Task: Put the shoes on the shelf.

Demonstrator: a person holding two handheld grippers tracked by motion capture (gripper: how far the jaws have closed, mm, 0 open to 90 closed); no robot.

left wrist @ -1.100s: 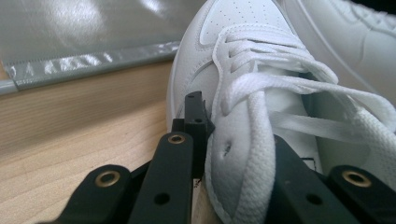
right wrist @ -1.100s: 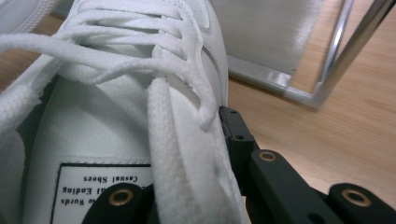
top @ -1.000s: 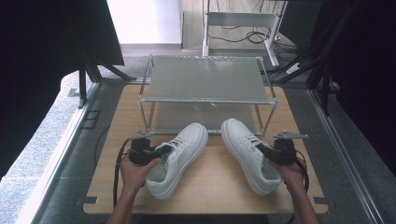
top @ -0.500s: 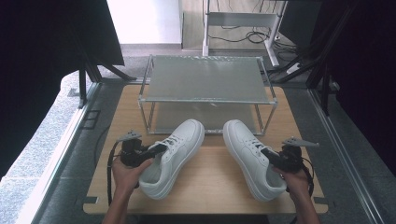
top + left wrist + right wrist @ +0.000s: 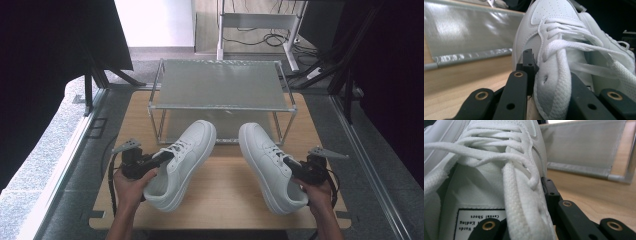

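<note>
High view: two white sneakers are gripped at their collars over the wooden counter (image 5: pixel 225 195), the left sneaker (image 5: pixel 182 162) by the left gripper (image 5: pixel 159 159) fingers, the right sneaker (image 5: pixel 272 165) by the right gripper (image 5: pixel 295 169) fingers.

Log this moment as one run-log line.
left gripper: shut on left shoe | right gripper: shut on right shoe | shoes: before rack

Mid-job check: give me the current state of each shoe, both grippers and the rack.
Left shoe: laced, upright, toe pointing toward the rack, gripped at its collar.
Right shoe: laced, upright, toe toward the rack, gripped at its collar.
Left gripper: shut on the left shoe's side wall.
Right gripper: shut on the right shoe's side wall.
Rack: standing, top shelf bare.
</note>
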